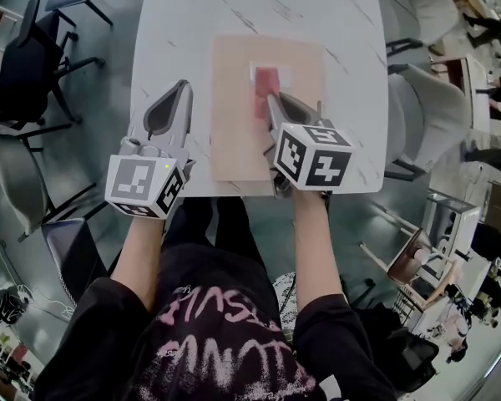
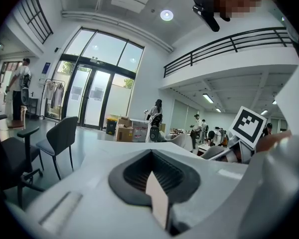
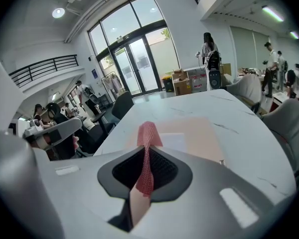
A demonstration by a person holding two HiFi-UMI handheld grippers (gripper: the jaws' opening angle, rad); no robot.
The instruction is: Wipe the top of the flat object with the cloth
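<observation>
Currently the right gripper (image 1: 274, 105) is clamped on a red mesh cloth (image 1: 265, 88). The cloth rests at the middle of the flat object (image 1: 234, 132), a pale peach board with a white rectangle at its centre. The left gripper (image 1: 179, 98) has its jaws together and empty, just left of the board. The board lies on a white marbled table (image 1: 342, 32), with chairs (image 1: 417, 107) around it.

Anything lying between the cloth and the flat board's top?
Nothing visible. The cloth, pinched in the right gripper, is over the tan board, whose top shows only a white rectangle by the cloth.
</observation>
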